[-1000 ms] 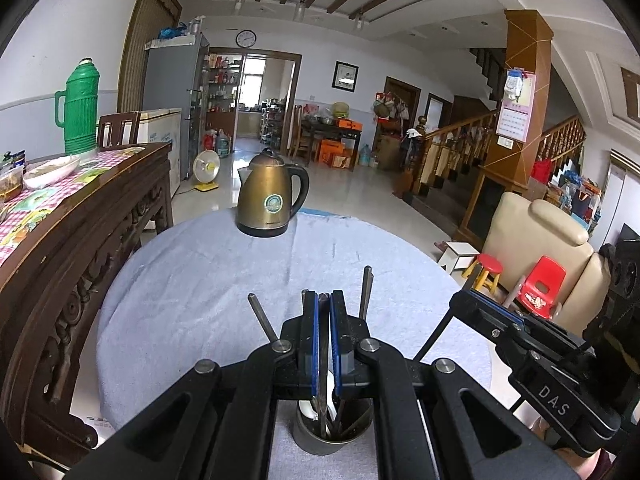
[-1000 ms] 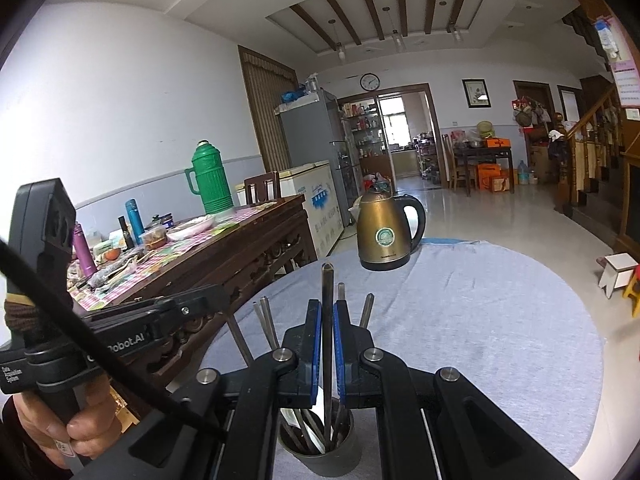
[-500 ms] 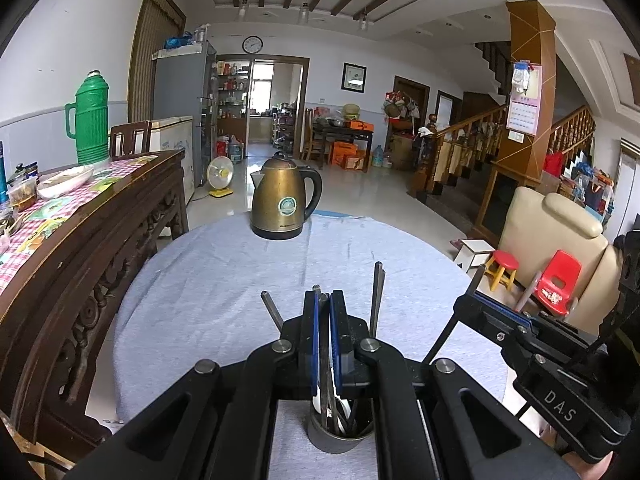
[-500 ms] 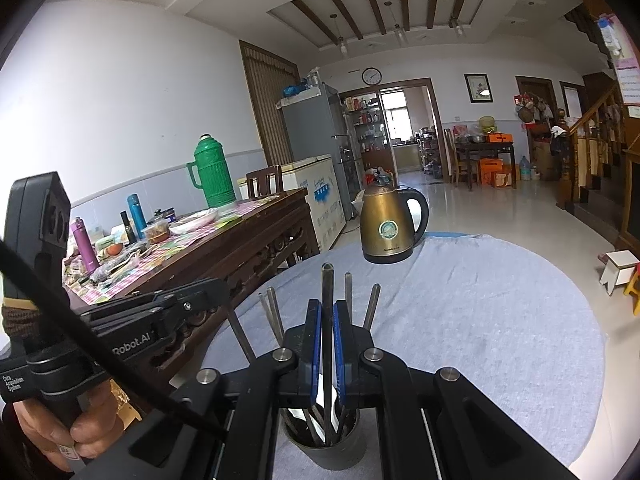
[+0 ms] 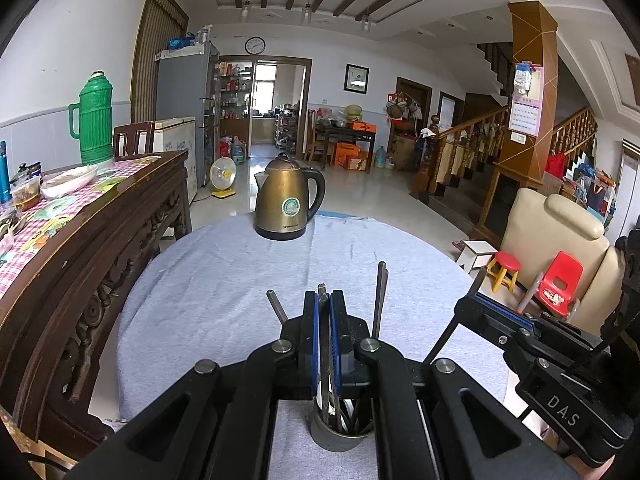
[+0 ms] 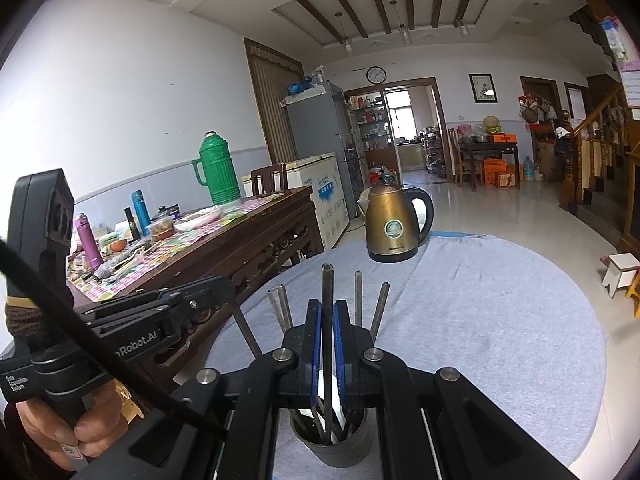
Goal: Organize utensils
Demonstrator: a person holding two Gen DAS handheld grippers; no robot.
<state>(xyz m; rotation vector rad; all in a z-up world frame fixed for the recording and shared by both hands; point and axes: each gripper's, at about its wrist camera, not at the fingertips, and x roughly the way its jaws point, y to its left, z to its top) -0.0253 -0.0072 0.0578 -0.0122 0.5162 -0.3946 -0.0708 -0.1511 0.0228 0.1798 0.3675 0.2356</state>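
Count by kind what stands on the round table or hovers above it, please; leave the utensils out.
Kettle: 1
Utensil cup: 1
Tools: 2, the left tool and the right tool, each shut on a utensil handle
Total: 4

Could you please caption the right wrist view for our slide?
Right hand-held gripper shut on a utensil standing in the cup, kettle beyond.

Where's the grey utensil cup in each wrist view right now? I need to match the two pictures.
Left wrist: utensil cup at bottom centre, directly under the fingers of the left hand-held gripper.
Right wrist: utensil cup at bottom centre, under the right hand-held gripper.
Shared landmark: bronze kettle, upper centre in the left view, at the cloth's far edge right of centre in the right view.
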